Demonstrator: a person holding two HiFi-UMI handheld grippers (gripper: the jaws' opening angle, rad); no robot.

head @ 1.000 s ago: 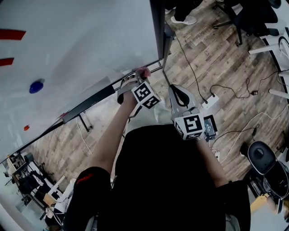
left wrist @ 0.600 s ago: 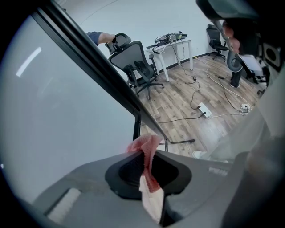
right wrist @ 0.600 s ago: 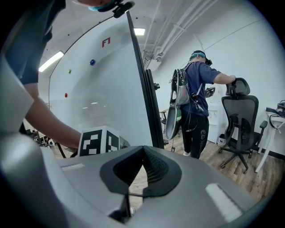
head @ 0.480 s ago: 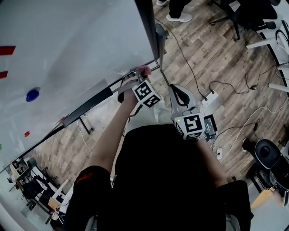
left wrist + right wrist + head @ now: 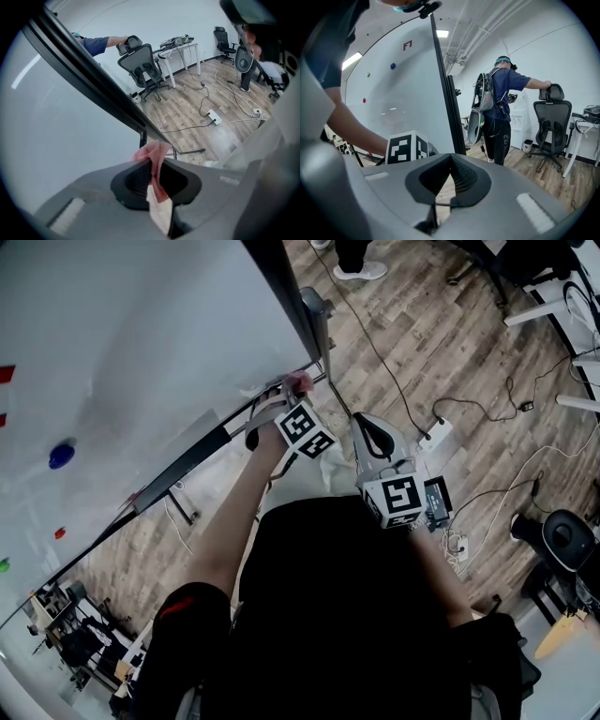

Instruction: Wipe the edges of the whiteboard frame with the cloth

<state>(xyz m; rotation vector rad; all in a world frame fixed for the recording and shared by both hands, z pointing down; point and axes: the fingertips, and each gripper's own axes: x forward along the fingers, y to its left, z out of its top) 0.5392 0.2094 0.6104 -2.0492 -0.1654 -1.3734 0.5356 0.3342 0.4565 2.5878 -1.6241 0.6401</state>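
A: What's hard to see?

B: In the head view the person's black-clad torso [image 5: 337, 615] fills the lower half. The left gripper [image 5: 289, 392] tips are too small there to read. The white whiteboard panel [image 5: 141, 334] is cut off at the top and left.

A: Cloth?

B: The pink-and-white crumpled cloth [image 5: 153, 157] is pinched between the left gripper [image 5: 152, 164] jaws. A pink tuft pokes out past the tips and a pale tail hangs back through the gripper. The tuft [image 5: 300, 382] sits right at the lower right corner of the dark whiteboard frame [image 5: 93, 89]. Can't tell whether it actually touches.

A: Right side?

B: The right gripper [image 5: 450, 159] has its jaws pressed together with nothing between them. It is held near the torso, beside the left one and off the frame [image 5: 292, 310].
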